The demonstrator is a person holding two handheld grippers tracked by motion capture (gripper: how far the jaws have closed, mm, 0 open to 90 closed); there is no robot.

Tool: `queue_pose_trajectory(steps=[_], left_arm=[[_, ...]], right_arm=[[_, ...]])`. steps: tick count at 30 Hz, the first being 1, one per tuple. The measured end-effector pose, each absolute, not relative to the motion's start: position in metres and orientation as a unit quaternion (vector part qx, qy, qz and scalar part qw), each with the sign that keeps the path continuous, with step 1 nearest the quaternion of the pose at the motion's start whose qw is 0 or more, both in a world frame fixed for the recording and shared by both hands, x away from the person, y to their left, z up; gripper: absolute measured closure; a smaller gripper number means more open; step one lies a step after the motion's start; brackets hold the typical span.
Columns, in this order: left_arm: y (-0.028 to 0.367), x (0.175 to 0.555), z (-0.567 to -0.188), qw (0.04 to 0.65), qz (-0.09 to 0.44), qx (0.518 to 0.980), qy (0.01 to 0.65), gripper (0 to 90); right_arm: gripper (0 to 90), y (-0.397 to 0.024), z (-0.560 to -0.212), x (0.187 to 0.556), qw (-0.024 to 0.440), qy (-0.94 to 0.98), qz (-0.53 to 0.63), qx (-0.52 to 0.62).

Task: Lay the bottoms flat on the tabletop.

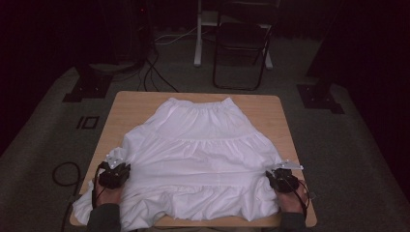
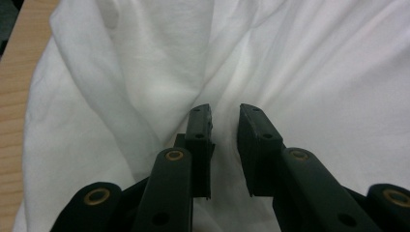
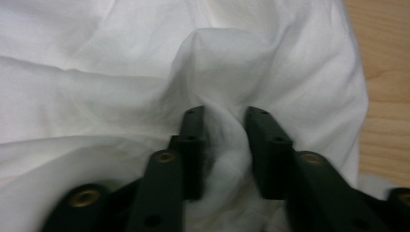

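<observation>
Item: white tiered skirt (image 1: 203, 150), spread flat on the table (image 1: 130, 104), waistband at the far edge, hem bunched along the near edge and spilling a little over it.

Left tool (image 1: 114, 173): sits at the skirt's left side, near the hem. In the left gripper view its jaws (image 2: 225, 140) stand narrowly apart above the cloth; a fold runs up between them, but we see a gap on either side, so we judge nothing pinched yet.

Right tool (image 1: 282, 179): sits at the skirt's right side, level with the left. In the right gripper view a ridge of cloth (image 3: 225, 145) rises between the jaws and fills the space from pad to pad; we read this as a pinch on the skirt.

Step in hand, as we judge it: take both side edges before lifting or folding.

Handling notes:
- We seat the left fold deep between the pads before closing.
- We catch both layers, not the top one alone.
- We keep both hands level, so the cloth lifts evenly.
- We mind the loose hem at the table's edge.
</observation>
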State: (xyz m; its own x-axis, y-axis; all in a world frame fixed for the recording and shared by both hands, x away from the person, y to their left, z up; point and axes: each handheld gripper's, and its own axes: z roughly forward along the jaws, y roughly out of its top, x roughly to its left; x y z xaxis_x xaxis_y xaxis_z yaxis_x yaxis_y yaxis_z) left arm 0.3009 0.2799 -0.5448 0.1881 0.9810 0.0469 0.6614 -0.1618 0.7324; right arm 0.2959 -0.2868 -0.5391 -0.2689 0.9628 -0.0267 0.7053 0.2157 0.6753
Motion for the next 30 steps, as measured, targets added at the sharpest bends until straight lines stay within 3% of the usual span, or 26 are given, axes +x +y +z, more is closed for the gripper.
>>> queue_pose_trajectory(steps=[7,30], left_arm=[[0.286,0.288,-0.545,0.299,0.262,0.711,0.579,76.9],[0.278,0.239,-0.541,0.293,0.231,0.729,0.574,78.7]], right_arm=[[83.1,-0.289,-0.537,0.286,0.230,0.750,0.265,0.561],[84.2,-0.318,-0.534,0.227,0.223,0.736,0.248,0.588]])
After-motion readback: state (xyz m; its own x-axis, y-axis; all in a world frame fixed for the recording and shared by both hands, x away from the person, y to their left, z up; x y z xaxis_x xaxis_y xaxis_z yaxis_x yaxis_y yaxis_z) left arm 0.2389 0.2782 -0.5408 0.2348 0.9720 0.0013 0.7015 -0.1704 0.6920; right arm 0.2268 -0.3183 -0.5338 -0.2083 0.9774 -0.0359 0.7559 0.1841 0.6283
